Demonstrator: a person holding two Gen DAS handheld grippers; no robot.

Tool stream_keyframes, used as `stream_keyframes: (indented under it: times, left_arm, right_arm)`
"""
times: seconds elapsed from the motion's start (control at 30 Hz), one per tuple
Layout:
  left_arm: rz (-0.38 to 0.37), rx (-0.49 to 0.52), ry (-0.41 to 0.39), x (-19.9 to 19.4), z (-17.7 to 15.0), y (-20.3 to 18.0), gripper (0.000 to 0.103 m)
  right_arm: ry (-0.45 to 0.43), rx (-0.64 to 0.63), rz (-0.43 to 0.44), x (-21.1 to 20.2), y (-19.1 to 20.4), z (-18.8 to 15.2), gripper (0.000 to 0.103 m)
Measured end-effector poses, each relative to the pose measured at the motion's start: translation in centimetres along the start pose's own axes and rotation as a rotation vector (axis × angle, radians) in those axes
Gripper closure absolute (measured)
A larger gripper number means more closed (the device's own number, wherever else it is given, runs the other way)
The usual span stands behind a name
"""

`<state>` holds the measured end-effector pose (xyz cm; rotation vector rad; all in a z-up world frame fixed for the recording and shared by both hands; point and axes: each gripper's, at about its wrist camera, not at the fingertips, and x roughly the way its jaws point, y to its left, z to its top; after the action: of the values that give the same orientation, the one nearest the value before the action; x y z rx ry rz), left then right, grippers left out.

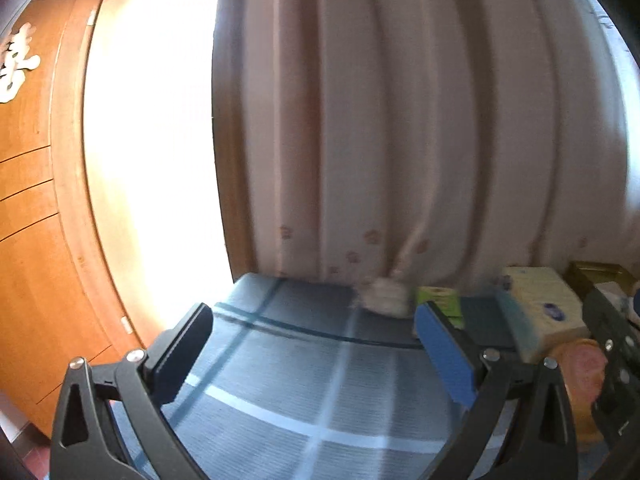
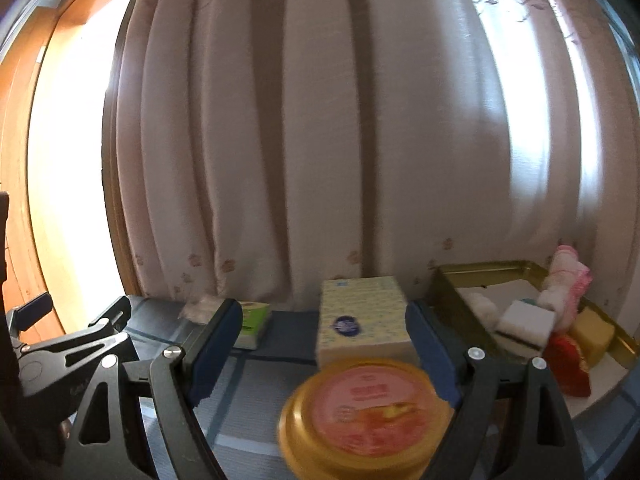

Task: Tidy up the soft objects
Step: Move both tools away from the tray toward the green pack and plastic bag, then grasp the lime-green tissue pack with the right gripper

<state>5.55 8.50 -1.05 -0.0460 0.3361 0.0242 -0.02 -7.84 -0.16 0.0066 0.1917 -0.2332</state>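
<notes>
Both pairs of jaws stand wide apart with nothing between the pads. The right gripper (image 2: pixel 324 344) hovers low over the blue checked surface (image 2: pixel 240 400), and just past its tips sits a round tin with a gold rim and pink lid (image 2: pixel 366 416), with a pale yellow tissue pack (image 2: pixel 362 320) touching it from behind. The left gripper (image 1: pixel 316 340) reaches over a bare stretch of the same cloth (image 1: pixel 300 380), further left.

Off to the right, a shallow gold tray (image 2: pixel 472 274) holds the soft things: a white sponge block (image 2: pixel 524 322), a cotton ball (image 2: pixel 482 304), a pink-and-white fluffy piece (image 2: pixel 568 280), a yellow sponge (image 2: pixel 592 334) and something red (image 2: pixel 568 364) at its near edge. Outside the tray, near the curtain (image 2: pixel 320 120), lie a small green packet (image 2: pixel 252 322) and a crumpled white wad (image 2: pixel 200 306). A bright window (image 1: pixel 152 140) and orange wooden cabinet (image 1: pixel 32 240) fill the left side.
</notes>
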Motion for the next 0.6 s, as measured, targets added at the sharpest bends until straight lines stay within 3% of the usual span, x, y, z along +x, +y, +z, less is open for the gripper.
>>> stream_keyframes:
  times: [0.17, 0.3, 0.43, 0.6]
  left_arm:
    - [0.038, -0.017, 0.050, 1.9, 0.4, 1.4, 0.000]
    - [0.085, 0.032, 0.056, 3.1, 0.8, 1.5, 0.001]
    - [0.130, 0.082, 0.100, 4.7, 1.1, 1.5, 0.001]
    - [0.166, 0.028, 0.151, 6.6, 1.4, 2.9, 0.001]
  right_arm:
    - [0.022, -0.009, 0.016, 1.4, 2.0, 0.1, 0.018]
    - [0.049, -0.019, 0.031, 2.6, 3.6, 0.3, 0.018]
    - [0.114, -0.042, 0.038, 4.9, 5.9, 0.6, 0.018]
    - [0.223, -0.016, 0.050, 8.4, 7.4, 0.8, 0.018]
